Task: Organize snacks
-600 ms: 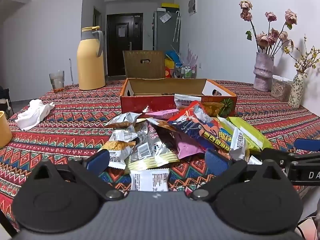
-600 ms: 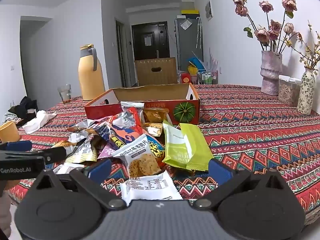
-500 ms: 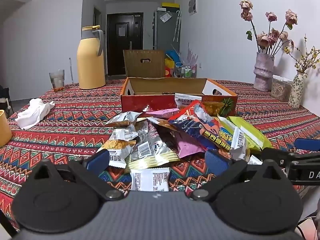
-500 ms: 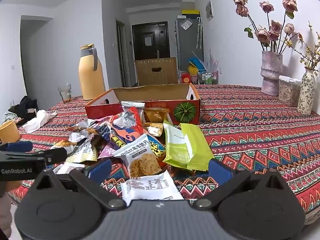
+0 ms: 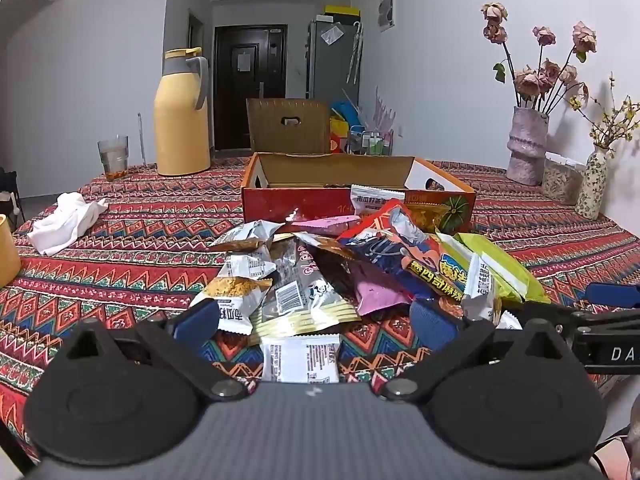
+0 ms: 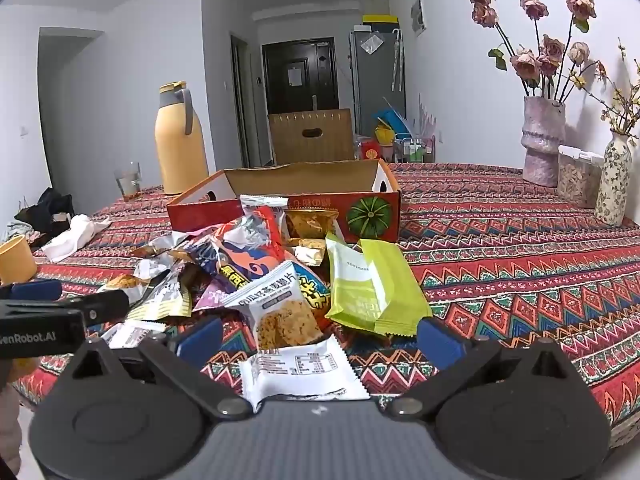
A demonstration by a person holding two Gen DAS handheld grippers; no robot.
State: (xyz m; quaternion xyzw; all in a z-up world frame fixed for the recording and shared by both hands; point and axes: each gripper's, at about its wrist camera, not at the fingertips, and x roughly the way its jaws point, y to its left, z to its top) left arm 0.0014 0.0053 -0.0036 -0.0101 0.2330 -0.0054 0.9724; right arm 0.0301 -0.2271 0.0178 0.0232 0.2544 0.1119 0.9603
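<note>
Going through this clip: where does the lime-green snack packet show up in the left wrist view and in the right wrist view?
Left wrist view: the lime-green packet lies at the right edge of the snack pile, right of centre.
Right wrist view: the same packet lies near the middle, right of the pile, a white packet beside it.
Shared landmark: the red cardboard box behind the pile.

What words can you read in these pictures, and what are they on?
"GenRobot.AI", first letter cut off: side of the left tongs.
"DA", cut off at the edge: side of the right tongs.
Chinese print on the snack packets and the red box: too blurred to read.
</note>
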